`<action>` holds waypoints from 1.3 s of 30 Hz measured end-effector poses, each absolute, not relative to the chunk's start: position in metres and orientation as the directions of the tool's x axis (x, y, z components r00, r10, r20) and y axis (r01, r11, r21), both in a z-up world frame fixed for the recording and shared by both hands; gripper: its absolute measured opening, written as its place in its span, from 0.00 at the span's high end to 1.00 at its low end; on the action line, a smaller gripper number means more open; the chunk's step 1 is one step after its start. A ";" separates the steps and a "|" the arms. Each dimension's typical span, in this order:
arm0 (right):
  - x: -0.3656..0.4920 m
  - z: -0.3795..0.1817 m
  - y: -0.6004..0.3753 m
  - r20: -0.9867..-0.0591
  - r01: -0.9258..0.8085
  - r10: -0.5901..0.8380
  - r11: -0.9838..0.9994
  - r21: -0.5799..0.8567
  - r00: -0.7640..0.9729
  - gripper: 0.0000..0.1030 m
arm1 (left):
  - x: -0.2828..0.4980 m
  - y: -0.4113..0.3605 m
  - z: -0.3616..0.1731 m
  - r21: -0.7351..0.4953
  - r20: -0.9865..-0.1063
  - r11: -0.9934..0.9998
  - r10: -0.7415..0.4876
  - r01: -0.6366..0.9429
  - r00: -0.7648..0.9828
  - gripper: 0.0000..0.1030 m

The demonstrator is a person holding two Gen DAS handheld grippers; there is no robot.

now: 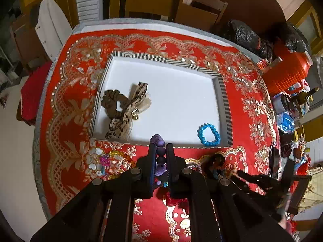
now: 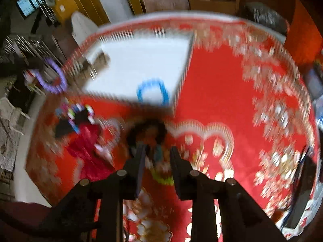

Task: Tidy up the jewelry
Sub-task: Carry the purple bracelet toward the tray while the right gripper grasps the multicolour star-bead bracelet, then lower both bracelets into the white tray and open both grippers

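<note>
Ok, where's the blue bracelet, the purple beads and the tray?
blue bracelet (image 1: 209,134): left wrist view, its bead ring.
purple beads (image 1: 160,151): left wrist view, bead between the fingers.
tray (image 1: 224,92): left wrist view, striped rim.

A lived-in home dining room; a table (image 1: 60,104) under an ornate red cloth (image 1: 238,80); wooden chairs (image 1: 197,10); a wine bottle (image 1: 302,96) among clutter.

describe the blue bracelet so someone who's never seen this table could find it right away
On the red patterned tablecloth sits a white tray with a black-and-white striped rim. The blue beaded bracelet lies flat in the tray's near right corner. It is the only bright blue ring there; the brown scrunchie and leopard-print bow lie at the left side.
</note>
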State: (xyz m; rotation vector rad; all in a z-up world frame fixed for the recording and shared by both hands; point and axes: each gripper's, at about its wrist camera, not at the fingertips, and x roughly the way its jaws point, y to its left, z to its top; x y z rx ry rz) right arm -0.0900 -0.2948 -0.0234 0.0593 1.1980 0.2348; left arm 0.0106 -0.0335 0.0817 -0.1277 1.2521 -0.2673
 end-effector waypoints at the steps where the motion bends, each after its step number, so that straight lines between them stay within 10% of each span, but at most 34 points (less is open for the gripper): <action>1: -0.090 -0.028 -0.295 -0.919 -0.149 0.201 0.976 0.159 0.340 0.75 | 0.011 -0.034 0.080 -0.240 -0.921 0.962 -0.268 0.129 0.282 1.00; 7: -0.097 -0.046 -0.306 -0.899 -0.094 0.239 0.971 0.220 0.366 0.89 | 0.011 -0.035 0.077 -0.240 -0.923 0.962 -0.268 0.131 0.275 1.00; 26: -0.066 0.107 -0.317 -0.699 -0.187 0.378 0.923 0.337 0.607 0.89 | 0.031 -0.056 0.092 -0.240 -0.912 0.957 -0.280 0.164 0.300 1.00; 39: 0.021 0.058 -0.278 -0.776 -0.168 0.343 0.939 0.300 0.529 0.89 | 0.074 -0.091 0.043 -0.284 -0.919 0.943 -0.319 0.173 0.231 1.00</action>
